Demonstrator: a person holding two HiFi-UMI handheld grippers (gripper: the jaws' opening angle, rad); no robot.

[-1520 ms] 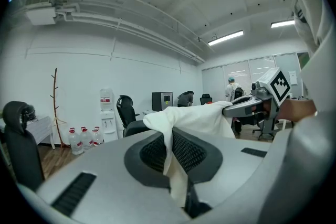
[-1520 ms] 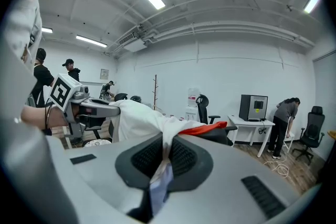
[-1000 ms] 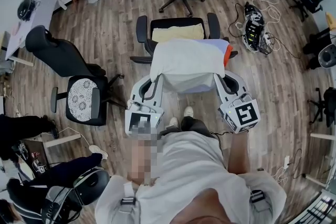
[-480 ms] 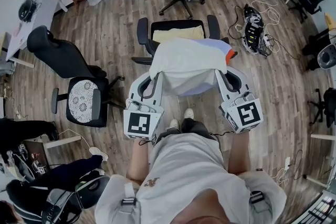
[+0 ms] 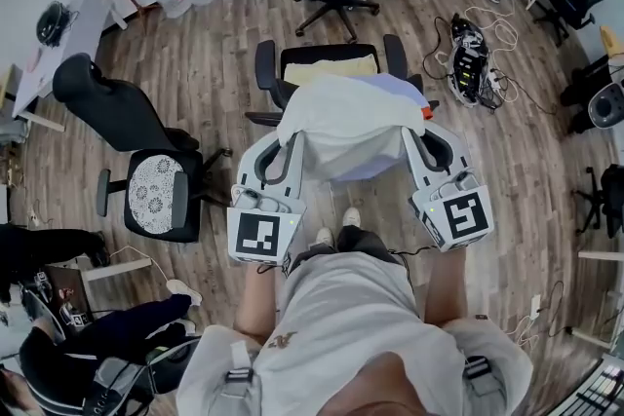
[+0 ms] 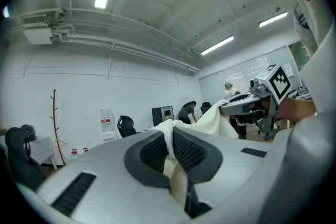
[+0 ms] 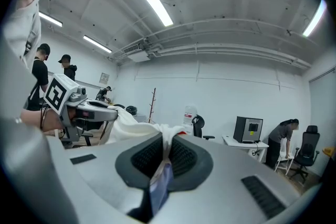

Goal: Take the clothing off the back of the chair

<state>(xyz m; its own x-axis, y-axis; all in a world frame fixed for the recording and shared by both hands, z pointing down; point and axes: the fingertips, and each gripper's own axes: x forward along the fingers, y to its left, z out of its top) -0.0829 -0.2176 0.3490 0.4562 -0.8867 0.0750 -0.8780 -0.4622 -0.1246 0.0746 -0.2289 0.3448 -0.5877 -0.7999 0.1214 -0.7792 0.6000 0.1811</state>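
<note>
The clothing (image 5: 346,124), pale with a lilac side and an orange edge, hangs spread between my two grippers over the back of the black office chair (image 5: 266,65) in front of me. I cannot tell whether it touches the backrest. My left gripper (image 5: 292,139) has its fingers clenched on the cloth's left edge, and my right gripper (image 5: 409,133) has its fingers clenched on the right edge. In each gripper view a fold sits pinched between them. A yellow cushion (image 5: 330,68) lies on the seat. On the wooden floor (image 5: 214,93) to the left stands a second chair (image 5: 117,117).
</note>
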